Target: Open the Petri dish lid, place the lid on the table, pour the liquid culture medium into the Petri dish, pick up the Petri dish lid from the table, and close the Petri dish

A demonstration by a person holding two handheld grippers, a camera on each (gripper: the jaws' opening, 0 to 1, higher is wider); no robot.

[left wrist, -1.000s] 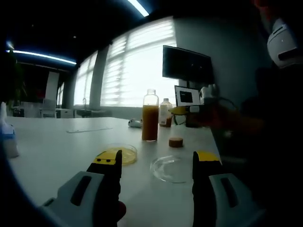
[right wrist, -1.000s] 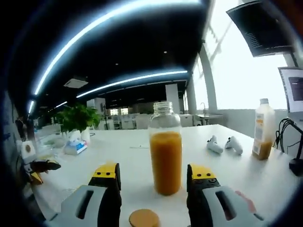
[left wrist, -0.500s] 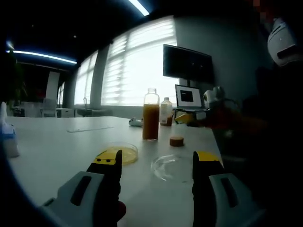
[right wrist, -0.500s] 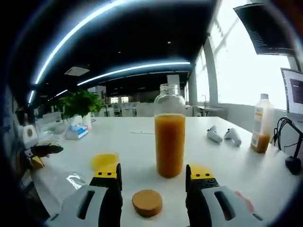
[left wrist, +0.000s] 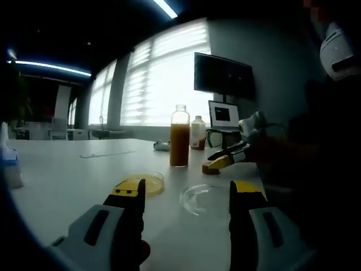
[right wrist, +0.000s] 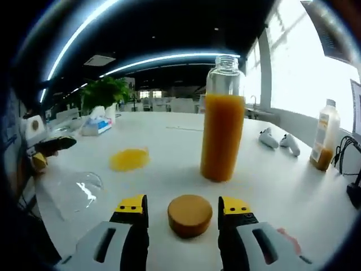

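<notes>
Right gripper [right wrist: 181, 210]: jaws apart, brown cap [right wrist: 190, 214] flanked on table [right wrist: 169, 164] | Left gripper [left wrist: 185, 192]: jaws apart, nothing held | Petri dish [left wrist: 142, 183]: yellow medium inside, beside clear lid [left wrist: 202, 200] | Bottle [right wrist: 223, 129]: uncapped, orange liquid | Small bottle [right wrist: 324, 142]: label unreadable.

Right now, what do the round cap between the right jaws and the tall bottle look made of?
Cap: probably wood or cork, since it is a matte, tan, opaque disc.
Bottle: clear glass or hard plastic. The neck is see-through and glossy, and orange liquid shows through the wall. The look alone does not settle which.
</notes>
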